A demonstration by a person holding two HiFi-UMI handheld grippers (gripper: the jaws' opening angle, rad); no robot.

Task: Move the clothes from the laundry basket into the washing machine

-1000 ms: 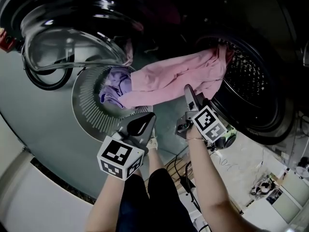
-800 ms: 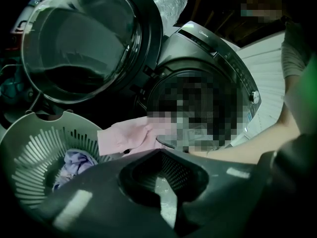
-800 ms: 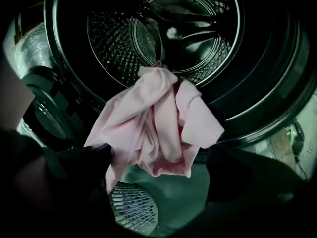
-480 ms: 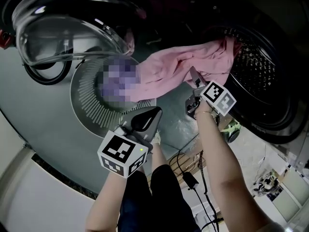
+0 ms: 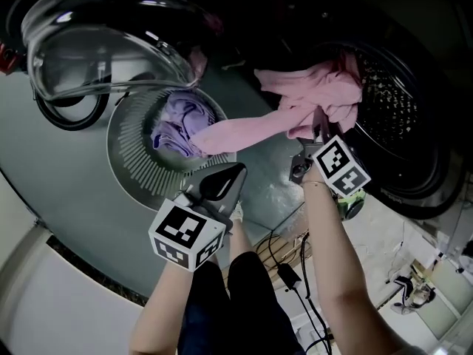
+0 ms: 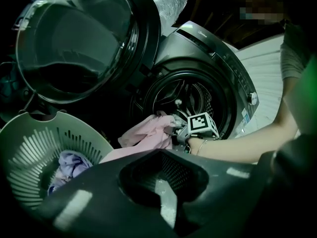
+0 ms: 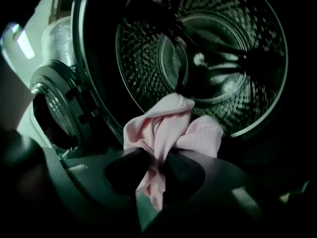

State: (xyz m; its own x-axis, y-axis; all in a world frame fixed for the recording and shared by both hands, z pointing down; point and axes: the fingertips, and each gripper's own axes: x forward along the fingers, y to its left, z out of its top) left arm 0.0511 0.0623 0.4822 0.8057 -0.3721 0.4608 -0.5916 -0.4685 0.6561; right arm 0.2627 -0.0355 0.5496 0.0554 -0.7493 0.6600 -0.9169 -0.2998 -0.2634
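— Where does the person's right arm sit?
— It is stretched forward, forearm straight, with the right gripper at the mouth of the washing machine drum. In the right gripper view its jaws are pinched tight on a fold of the pink garment, and the perforated drum wall lies just beyond.

— And the garment itself?
— It is bunched at the drum's opening. One long end trails back across the gap and reaches the rim of the laundry basket.

— The left arm?
— It is bent and held close to the body. The left gripper points toward the basket, apart from the cloth. Its own view shows the jaws brought together with nothing between them.

— What is in the basket?
— A lavender garment is crumpled at the bottom.

— The machine's door?
— The round glass door is swung wide open, above the basket in the head view.
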